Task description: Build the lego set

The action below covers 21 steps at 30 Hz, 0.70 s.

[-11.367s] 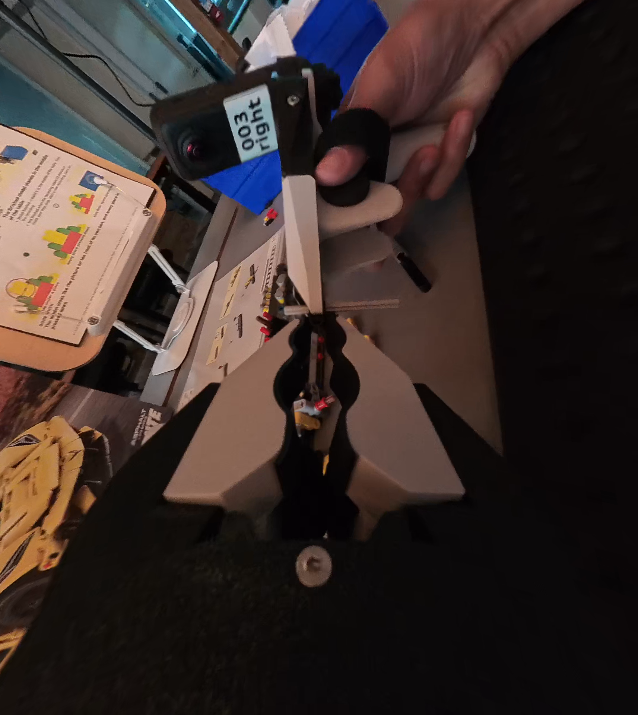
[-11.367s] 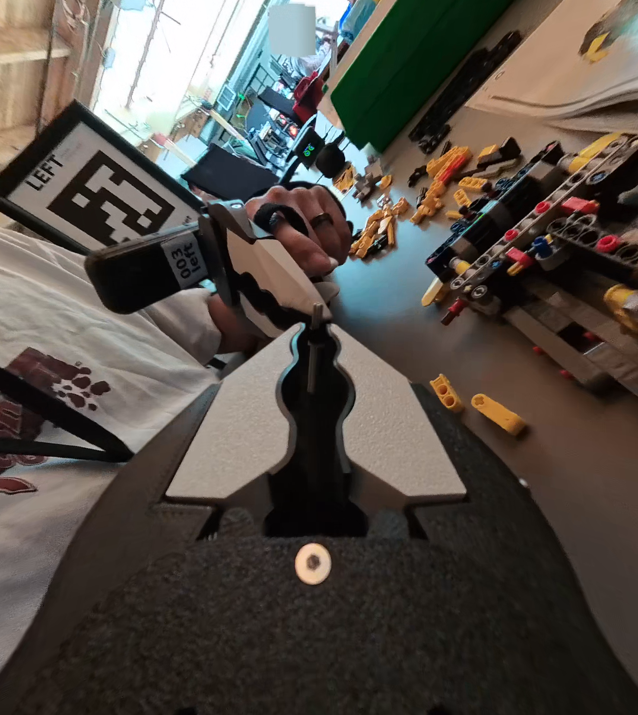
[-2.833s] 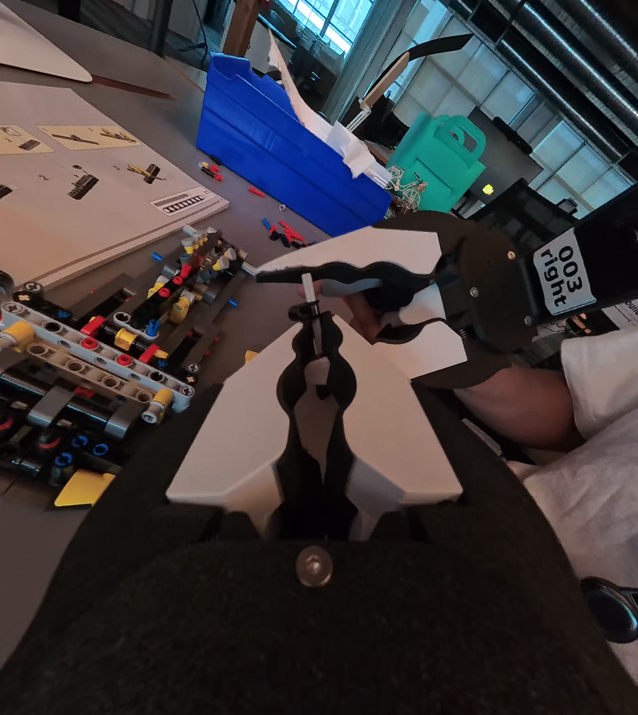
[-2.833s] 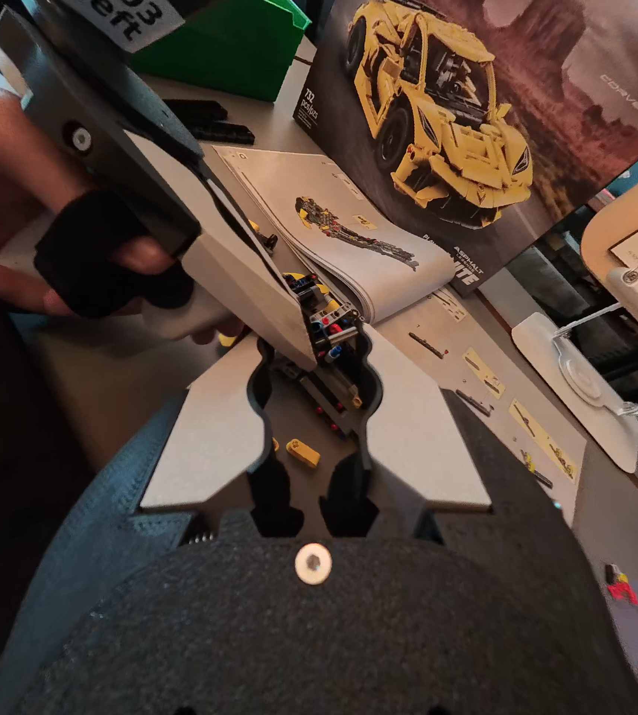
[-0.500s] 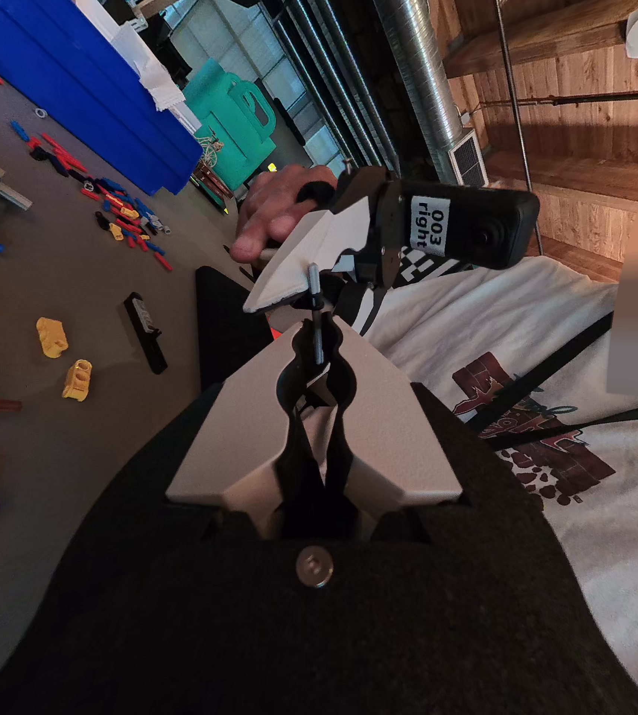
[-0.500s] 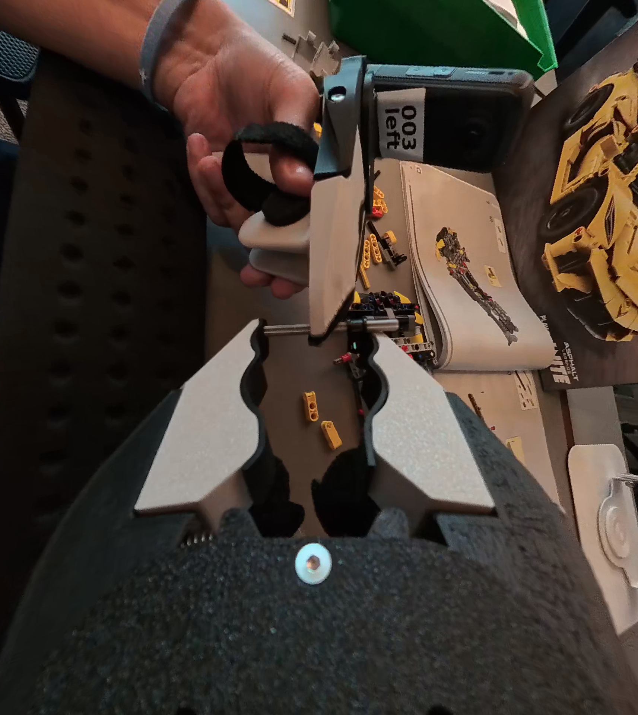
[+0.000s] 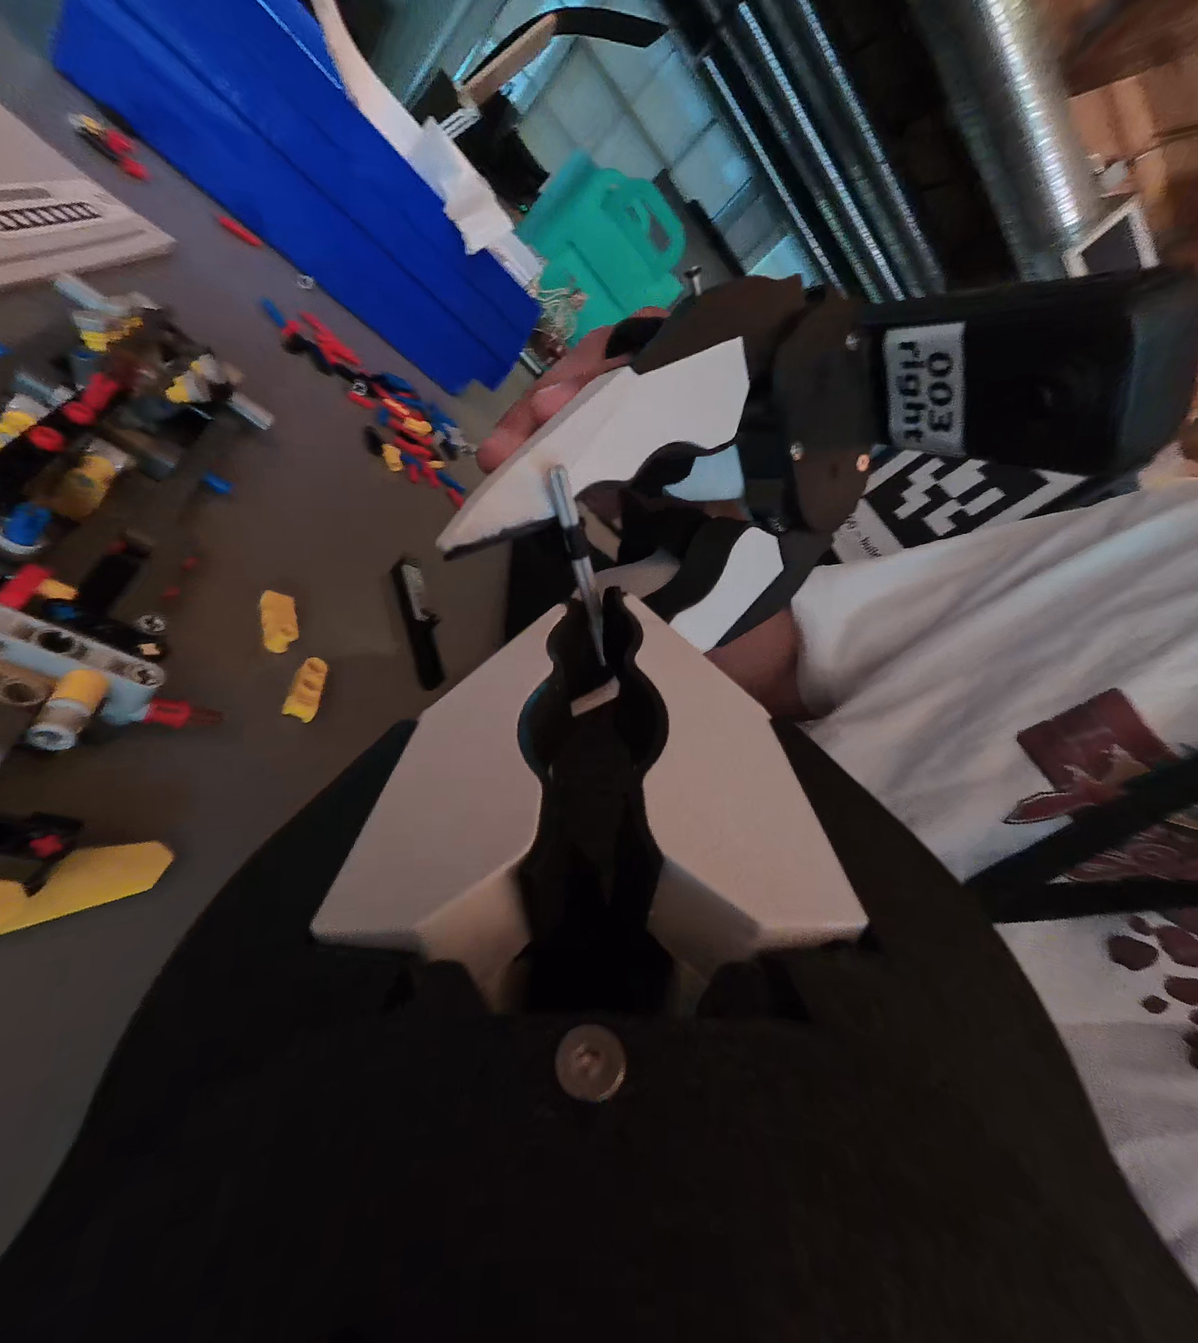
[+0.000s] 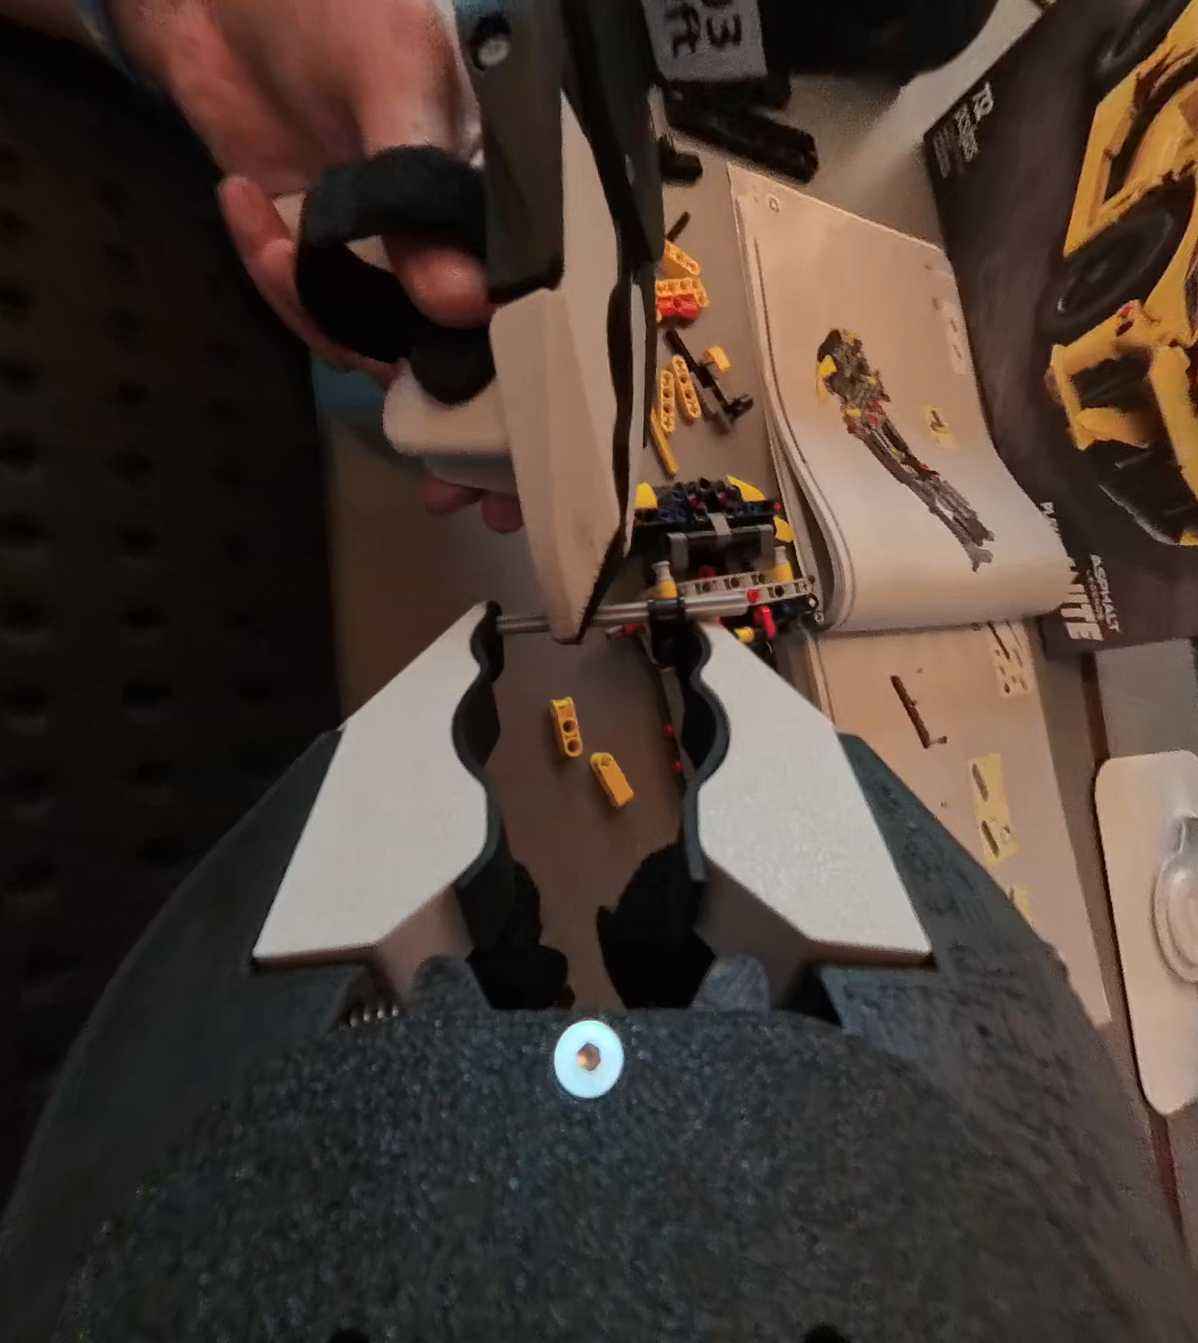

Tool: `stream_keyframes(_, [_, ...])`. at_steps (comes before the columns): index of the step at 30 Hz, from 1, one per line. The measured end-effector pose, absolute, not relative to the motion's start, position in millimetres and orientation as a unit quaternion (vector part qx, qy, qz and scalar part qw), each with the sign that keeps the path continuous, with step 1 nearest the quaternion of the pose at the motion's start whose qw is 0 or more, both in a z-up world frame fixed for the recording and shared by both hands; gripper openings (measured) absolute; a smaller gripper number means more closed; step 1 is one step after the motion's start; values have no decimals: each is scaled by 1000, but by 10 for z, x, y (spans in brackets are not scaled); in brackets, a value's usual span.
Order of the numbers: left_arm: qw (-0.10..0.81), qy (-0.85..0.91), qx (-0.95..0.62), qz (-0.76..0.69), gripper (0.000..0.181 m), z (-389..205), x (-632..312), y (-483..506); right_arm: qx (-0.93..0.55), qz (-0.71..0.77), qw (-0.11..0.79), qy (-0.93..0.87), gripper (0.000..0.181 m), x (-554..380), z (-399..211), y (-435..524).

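The left gripper (image 7: 592,618), at frame centre, points toward the person's shirt, its jaws clamped on a thin grey axle (image 7: 576,559). The right gripper (image 8: 592,632) aims down at the table, jaws spread wide, the axle lying across its tips, perhaps touching. The half-built lego chassis (image 8: 719,541) sits just beyond, centre-right, beside the instruction booklet (image 8: 894,436).

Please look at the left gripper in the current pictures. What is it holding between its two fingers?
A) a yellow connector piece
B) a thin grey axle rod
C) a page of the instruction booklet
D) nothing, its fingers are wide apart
B: in the left wrist view the left gripper has its fingers pressed together on a thin grey axle rod, which sticks out past the tips toward the open right gripper.
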<state>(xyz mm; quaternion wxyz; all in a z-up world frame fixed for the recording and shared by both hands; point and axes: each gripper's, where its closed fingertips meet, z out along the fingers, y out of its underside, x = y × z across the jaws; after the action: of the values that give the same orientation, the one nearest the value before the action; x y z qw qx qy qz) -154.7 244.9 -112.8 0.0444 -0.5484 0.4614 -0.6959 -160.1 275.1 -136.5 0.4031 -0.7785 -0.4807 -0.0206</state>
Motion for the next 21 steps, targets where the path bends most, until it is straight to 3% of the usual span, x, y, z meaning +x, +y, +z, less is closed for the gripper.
stream_keyframes(5, [36, 463, -548, -696, 2, -1152, -1552, 2458, -761, -49, 437, -477, 54, -1643, -1316, 2791])
stream_keyframes(8, [-8, 463, -530, -710, 3, -1128, -1572, 2370, -745, -42, 469, -472, 35, -1731, -1240, 2797])
stream_keyframes(11, [-17, 469, -529, -707, 2, -1149, -1576, 2335, -740, -35, 469, -481, 32, -1732, -1264, 2788])
stream_keyframes(16, [-29, 459, -509, -727, 2, -1054, -1642, 2362, -736, 13, 461, -495, 49, -1783, -1200, 2685])
stream_keyframes(21, [-57, 465, -479, -742, 2, -974, -1743, 2303, -722, 22, 450, -526, 52, -1821, -1232, 2622])
